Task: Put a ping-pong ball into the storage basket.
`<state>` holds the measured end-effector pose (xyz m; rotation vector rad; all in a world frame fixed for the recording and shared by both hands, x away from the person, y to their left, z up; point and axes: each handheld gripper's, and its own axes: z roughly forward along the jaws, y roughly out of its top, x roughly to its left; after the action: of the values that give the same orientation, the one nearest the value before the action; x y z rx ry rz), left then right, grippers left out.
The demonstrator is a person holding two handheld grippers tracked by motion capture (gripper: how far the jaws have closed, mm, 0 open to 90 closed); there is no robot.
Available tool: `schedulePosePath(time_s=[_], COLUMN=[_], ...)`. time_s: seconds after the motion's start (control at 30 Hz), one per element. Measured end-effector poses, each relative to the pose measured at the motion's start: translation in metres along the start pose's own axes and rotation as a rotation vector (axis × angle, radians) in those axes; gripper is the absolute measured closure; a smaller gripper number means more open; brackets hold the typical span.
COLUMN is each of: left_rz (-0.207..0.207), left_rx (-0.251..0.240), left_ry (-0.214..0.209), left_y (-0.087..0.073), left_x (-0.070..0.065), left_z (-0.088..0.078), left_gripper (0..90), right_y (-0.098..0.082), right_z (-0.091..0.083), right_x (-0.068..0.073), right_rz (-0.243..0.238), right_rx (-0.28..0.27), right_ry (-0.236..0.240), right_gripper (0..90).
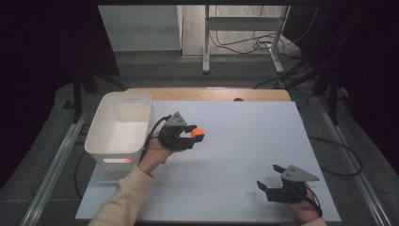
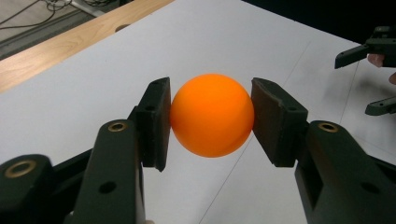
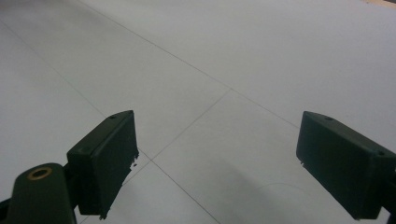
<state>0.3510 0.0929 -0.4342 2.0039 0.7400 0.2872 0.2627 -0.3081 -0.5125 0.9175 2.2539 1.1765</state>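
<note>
Smooth round orange plastic ball [image 2: 211, 115] is clamped by left gripper [image 1: 194, 133]; right gripper [image 1: 270, 180], at five o'clock, is held wide open.

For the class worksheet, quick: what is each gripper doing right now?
Left gripper: closed on the orange ball.
Right gripper: open, holding nothing.
</note>
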Motion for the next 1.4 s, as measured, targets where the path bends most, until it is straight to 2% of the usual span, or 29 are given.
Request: schedulePosePath(time_s=[1.4], left_rz=[0.005], left_rx=[-0.115], left_ry=[0.040], left_y=[0.015], left_x=[0.002], left_z=[-0.047], left_gripper=[50.3], right_y=[0.000], right_z=[0.000], right_x=[0.000], right_rz=[-0.001], right_rx=[0.000], right_ry=[-0.002], right_gripper=[12.9])
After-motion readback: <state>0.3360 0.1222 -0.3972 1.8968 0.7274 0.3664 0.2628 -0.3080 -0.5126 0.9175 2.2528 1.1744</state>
